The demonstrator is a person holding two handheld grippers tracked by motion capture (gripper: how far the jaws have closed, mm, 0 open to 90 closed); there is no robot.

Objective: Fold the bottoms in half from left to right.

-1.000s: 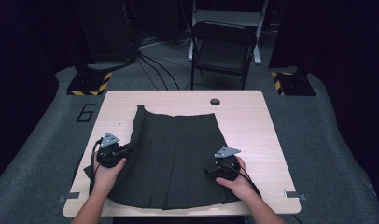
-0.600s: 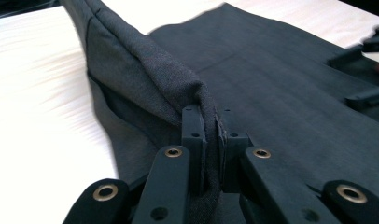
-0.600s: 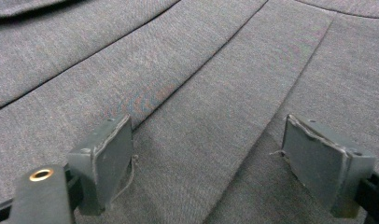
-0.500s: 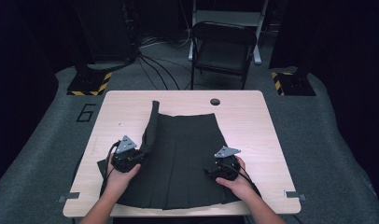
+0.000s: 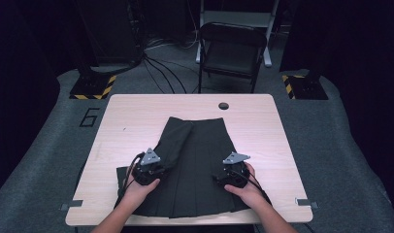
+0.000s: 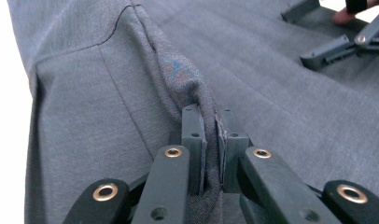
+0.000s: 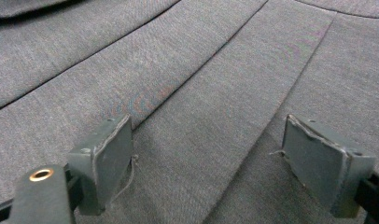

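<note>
The skirt (image 5: pixel 195 165) lies on the bench (image 5: pixel 263 131) in front of me — dark grey, pleated, waistband at the far end, hem toward my side. Its left edge is folded over onto the middle, making a long doubled strip that runs from the waistband down to my left gripper (image 6: pixel 211 135). There my jaws are pinched tight on a ridge of the fabric, which bunches up between the pads. My right gripper (image 7: pixel 208 158) rests on the skirt's right half, jaws wide apart, the pads resting on flat cloth — 2 pleat lines run between them.
</note>
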